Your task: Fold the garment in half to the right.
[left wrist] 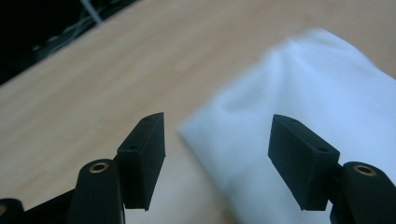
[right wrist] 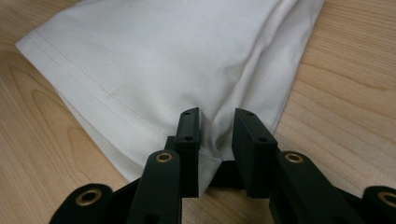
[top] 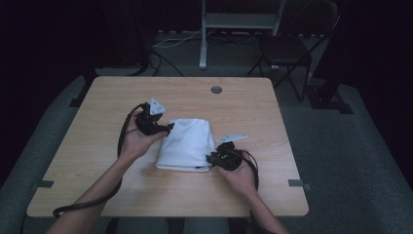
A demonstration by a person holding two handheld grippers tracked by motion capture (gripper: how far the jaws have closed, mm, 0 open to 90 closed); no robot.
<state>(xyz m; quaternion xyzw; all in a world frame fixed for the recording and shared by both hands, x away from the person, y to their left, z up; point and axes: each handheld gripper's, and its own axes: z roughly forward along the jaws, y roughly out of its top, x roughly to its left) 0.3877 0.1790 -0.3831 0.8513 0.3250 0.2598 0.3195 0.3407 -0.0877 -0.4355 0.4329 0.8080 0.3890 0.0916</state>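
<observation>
The cloth (top: 186,144) lies mostly folded on the bench (top: 97,146). The right gripper (right wrist: 216,135) pinches its corner; the left gripper (left wrist: 217,154) gapes empty beside its edge, another fold probably remaining.

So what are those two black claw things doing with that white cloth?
A person is folding a white folded cloth on a light wooden table with a gripper in each hand. The right gripper pinches a bunched bit of the cloth's edge between its nearly closed jaws. The left gripper has its jaws wide apart at the cloth's other side, with a corner between them but not squeezed.
</observation>
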